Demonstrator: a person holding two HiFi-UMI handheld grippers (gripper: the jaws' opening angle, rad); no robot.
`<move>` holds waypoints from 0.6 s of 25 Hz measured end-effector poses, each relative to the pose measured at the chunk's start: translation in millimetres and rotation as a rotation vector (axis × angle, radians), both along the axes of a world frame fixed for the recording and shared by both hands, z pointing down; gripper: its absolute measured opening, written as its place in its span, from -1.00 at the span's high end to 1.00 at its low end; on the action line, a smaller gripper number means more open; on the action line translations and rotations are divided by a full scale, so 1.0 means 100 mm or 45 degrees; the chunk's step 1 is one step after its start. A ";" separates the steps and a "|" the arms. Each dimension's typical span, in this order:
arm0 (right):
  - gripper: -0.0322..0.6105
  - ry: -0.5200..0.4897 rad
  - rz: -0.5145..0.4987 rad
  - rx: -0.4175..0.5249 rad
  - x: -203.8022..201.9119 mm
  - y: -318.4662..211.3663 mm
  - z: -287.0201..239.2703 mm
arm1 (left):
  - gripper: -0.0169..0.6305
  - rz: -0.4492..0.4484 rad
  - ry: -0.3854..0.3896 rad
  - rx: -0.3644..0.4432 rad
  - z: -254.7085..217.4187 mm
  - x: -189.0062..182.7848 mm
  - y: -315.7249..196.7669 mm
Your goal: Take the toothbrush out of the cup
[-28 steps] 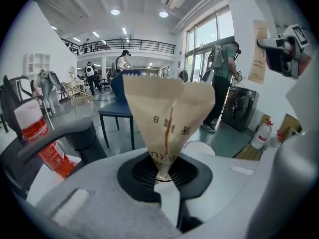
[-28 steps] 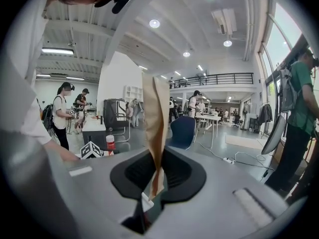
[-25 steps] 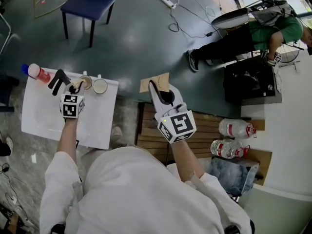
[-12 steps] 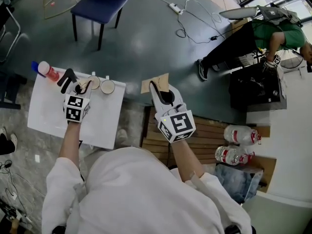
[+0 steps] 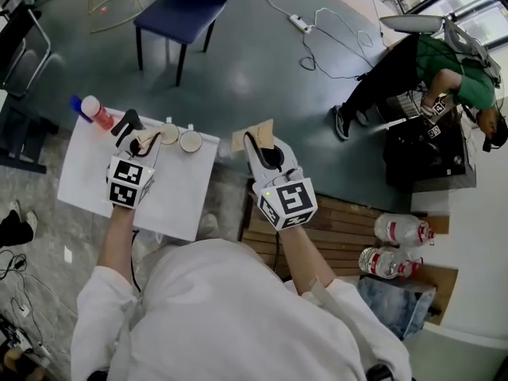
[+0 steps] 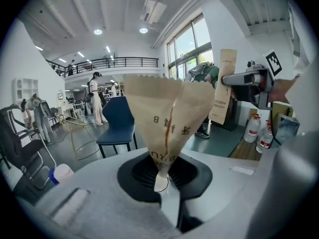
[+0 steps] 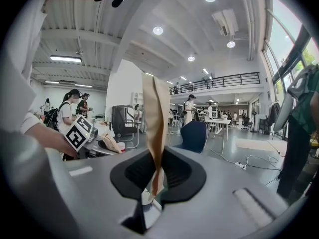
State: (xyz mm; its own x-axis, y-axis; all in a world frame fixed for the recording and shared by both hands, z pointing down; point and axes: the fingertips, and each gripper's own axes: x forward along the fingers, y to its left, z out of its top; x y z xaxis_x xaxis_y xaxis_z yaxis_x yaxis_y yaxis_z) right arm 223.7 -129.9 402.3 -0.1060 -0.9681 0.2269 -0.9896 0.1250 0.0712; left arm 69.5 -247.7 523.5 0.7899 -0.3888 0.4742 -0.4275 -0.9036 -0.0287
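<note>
In the head view my left gripper (image 5: 136, 136) is over the white table (image 5: 87, 181), shut on a toothbrush in a brown paper packet (image 5: 148, 140). It hangs just left of two cups (image 5: 168, 133) (image 5: 190, 140). In the left gripper view the jaws (image 6: 162, 183) pinch the packet's narrow end and the paper (image 6: 167, 113) flares upward. My right gripper (image 5: 266, 155) is off the table's right side, shut on a second brown toothbrush packet (image 5: 254, 136). The right gripper view shows this packet (image 7: 154, 128) edge-on between the shut jaws (image 7: 149, 193).
A red bottle with a white cap (image 5: 97, 113) stands at the table's far left. A blue chair (image 5: 186, 6) is beyond the table. A wooden pallet (image 5: 341, 221) and large water bottles (image 5: 401, 228) lie to the right. A person in green (image 5: 444, 62) sits at the far right.
My left gripper has lifted upward with the paper-wrapped toothbrush, away from the cups. The right gripper has stayed almost where it was, still holding its packet.
</note>
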 end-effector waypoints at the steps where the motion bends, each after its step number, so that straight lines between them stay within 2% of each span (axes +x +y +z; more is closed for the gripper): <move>1: 0.79 -0.002 -0.004 0.002 -0.02 -0.01 0.00 | 0.86 0.005 0.001 0.006 -0.06 -0.02 0.02; 15: 0.79 -0.017 -0.066 0.033 -0.41 -0.04 -0.04 | 0.85 0.062 0.015 0.110 -0.71 -0.33 0.33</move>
State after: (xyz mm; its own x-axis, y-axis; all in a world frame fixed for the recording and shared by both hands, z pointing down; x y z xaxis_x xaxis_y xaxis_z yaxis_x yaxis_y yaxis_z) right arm 182.6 -133.5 398.6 -0.1593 -0.9667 0.2004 -0.9827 0.1747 0.0617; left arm 36.3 -214.7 452.5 0.8143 -0.3890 0.4308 -0.3839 -0.9176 -0.1027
